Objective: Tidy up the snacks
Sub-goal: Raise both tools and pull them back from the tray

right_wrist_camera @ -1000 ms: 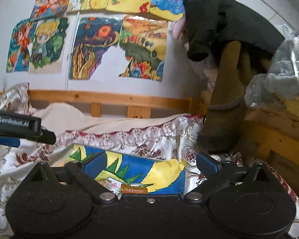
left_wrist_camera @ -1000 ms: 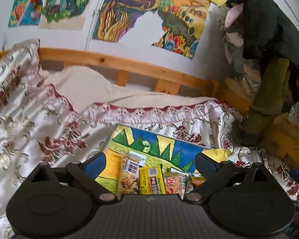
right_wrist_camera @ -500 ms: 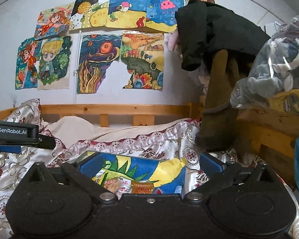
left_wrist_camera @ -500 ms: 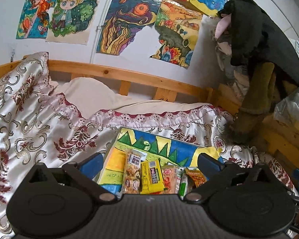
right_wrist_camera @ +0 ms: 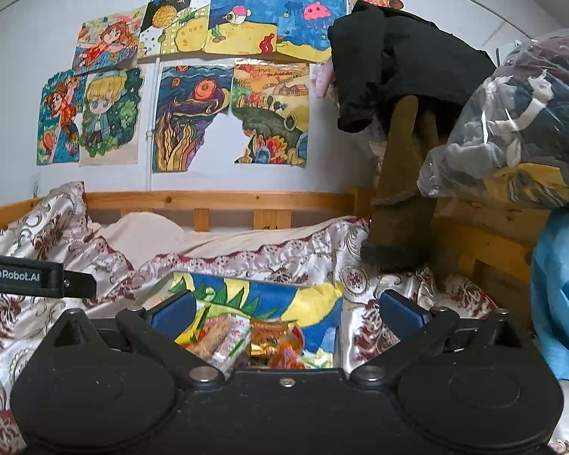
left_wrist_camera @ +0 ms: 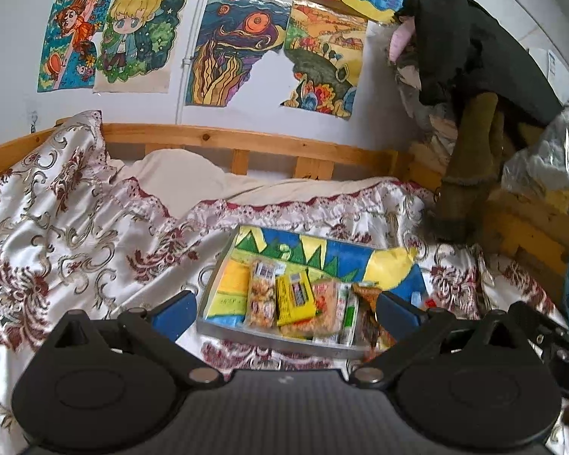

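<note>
A shallow tray [left_wrist_camera: 284,335] lined with a bright drawing lies on the bed quilt. Several snack packets lie side by side along its near edge: a clear packet of nuts [left_wrist_camera: 261,297], a yellow packet [left_wrist_camera: 295,297], an orange packet [left_wrist_camera: 324,309], a green-white stick [left_wrist_camera: 348,314] and a brown packet [left_wrist_camera: 366,294]. My left gripper [left_wrist_camera: 284,311] hovers open just in front of the tray, holding nothing. My right gripper [right_wrist_camera: 284,313] is also open and bare, above the same tray [right_wrist_camera: 322,303] and its snack packets [right_wrist_camera: 269,335]. The left gripper's body [right_wrist_camera: 22,275] shows at that view's left edge.
A patterned satin quilt [left_wrist_camera: 76,235] covers the bed, with a white pillow [left_wrist_camera: 178,182] and a wooden rail [left_wrist_camera: 246,140] behind it. Dark clothes [right_wrist_camera: 398,87] and a plastic bag of clothes [right_wrist_camera: 519,121] pile up at the right. A blue fabric [right_wrist_camera: 561,303] sits at the right edge.
Both grippers have drawn back and risen from the tray. Its front rim and the whole row of packets now show, and more of the wall. Both stay open.
</note>
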`<state>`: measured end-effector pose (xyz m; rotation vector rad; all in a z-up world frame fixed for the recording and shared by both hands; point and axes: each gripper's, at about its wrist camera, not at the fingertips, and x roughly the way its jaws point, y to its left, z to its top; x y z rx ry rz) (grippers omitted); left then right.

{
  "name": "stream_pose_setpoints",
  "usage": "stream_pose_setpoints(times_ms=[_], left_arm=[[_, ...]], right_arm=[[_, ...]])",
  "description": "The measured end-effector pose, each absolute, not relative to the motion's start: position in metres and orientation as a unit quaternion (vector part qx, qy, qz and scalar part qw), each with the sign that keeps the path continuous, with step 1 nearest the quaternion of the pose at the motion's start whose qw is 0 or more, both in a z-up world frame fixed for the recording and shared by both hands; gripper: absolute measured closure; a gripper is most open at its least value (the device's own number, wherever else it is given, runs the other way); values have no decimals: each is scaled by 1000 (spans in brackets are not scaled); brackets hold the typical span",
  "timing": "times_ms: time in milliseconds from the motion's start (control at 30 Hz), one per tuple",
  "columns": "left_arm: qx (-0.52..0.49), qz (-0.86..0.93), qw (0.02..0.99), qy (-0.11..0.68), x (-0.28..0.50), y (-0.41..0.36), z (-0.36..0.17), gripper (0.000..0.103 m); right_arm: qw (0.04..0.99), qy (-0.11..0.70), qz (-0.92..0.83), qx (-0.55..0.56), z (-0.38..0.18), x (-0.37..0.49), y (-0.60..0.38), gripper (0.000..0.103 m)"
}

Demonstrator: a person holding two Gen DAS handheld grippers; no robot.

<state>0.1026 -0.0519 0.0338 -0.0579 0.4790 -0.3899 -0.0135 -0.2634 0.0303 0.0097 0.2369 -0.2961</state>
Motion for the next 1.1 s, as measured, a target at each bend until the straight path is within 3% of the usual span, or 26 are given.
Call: stream_pose_setpoints(times_ms=[1100], left_arm=[[60, -145, 925, 346, 60, -49, -11, 1]], right_arm=[[948, 279, -151, 32, -5, -42, -261, 1]])
